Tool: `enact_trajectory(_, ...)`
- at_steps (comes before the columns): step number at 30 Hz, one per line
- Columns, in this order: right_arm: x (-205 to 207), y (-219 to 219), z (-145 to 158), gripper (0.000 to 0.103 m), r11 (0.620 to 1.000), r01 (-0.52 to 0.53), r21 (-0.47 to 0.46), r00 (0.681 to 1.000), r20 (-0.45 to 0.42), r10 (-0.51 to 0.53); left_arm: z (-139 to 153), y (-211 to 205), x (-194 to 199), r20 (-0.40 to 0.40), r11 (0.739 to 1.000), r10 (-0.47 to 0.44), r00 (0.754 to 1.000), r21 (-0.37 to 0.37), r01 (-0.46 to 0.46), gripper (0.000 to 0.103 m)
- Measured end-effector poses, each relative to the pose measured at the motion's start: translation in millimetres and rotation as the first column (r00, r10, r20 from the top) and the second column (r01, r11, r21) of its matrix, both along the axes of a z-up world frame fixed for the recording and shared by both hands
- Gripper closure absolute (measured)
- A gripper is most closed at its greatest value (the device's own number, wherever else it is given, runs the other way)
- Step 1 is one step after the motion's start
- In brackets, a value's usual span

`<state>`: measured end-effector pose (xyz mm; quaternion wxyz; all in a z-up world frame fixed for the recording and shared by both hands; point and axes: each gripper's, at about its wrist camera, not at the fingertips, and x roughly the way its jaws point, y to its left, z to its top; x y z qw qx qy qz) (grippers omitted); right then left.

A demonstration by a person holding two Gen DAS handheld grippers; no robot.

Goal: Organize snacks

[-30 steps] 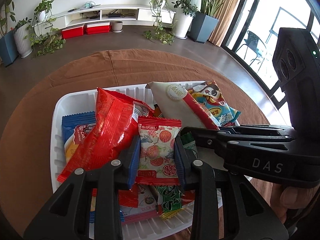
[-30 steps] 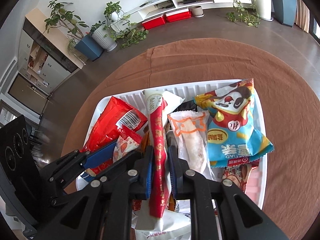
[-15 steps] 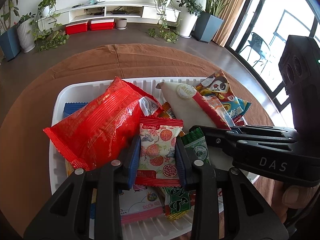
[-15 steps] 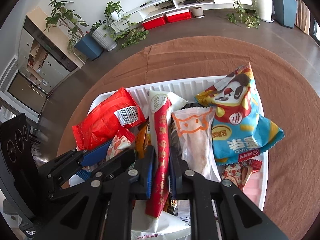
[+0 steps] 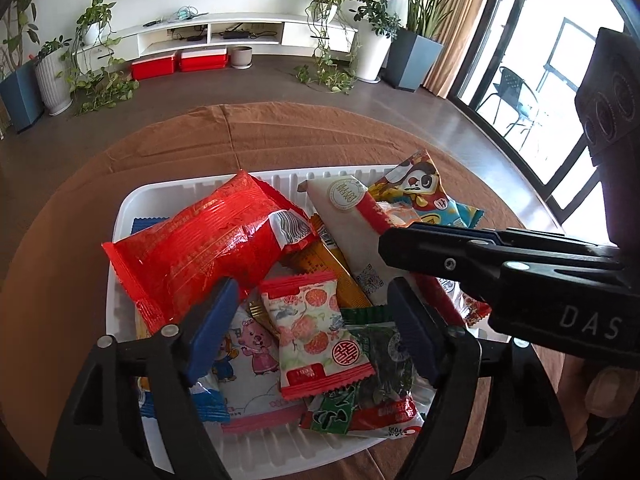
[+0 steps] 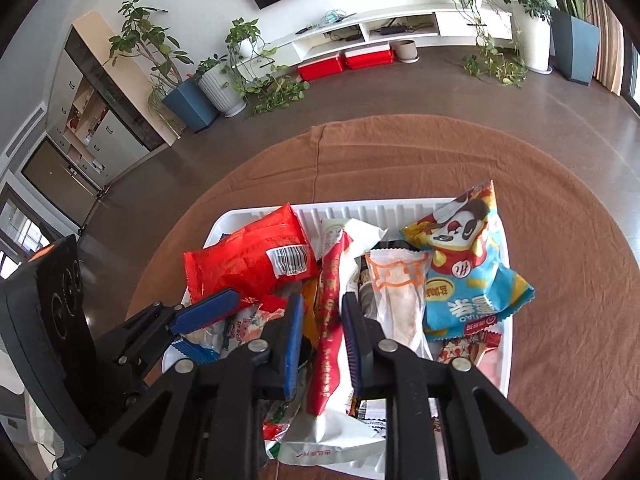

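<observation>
Snacks piled in white tray. Left gripper opening wide, peach-print packet lying loose between its jaws; right gripper, at three o'clock, opening narrowly around red-striped packet.

The white ribbed plastic tray has its floor buried under packets. A blue packet at the far left shows only a corner behind the shiny red foil bag. The white-and-red long packet's near end is cut off.

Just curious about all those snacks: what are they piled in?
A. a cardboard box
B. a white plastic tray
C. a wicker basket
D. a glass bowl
B: the packets lie heaped in a white plastic tray with a ribbed rim, set on the brown cloth.
</observation>
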<state>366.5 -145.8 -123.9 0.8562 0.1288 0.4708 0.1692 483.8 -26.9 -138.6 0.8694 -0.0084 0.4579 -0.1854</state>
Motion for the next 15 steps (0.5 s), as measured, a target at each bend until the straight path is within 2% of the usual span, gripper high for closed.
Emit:
enact_trajectory(4, -5, -3, 7, 0.077, 1.000, 0.007, -0.007, 1.000, 0.020, -0.007, 2, 1, -6, 0.003, 1.000, 0.004, 1.000, 0.002, -0.004, 0.023)
enact_trajectory(10, -16, -14, 16, 0.070, 1.000, 0.027, 0.003, 0.998, 0.056, -0.027, 9, 5, -16, 0.026, 1.000, 0.015, 1.000, 0.011, -0.015, 0.021)
enact_trajectory(13, -22, -22, 22, 0.057, 0.999, 0.050, 0.021, 0.996, 0.077, -0.051, 20, 7, -26, 0.058, 1.000, 0.021, 0.998, 0.020, -0.022, 0.012)
enact_trajectory(15, -31, -26, 28, 0.038, 0.998, 0.068, 0.017, 0.992, 0.106, -0.070, 31, 8, -37, 0.093, 0.999, 0.026, 0.995, 0.032, -0.029, 0.007)
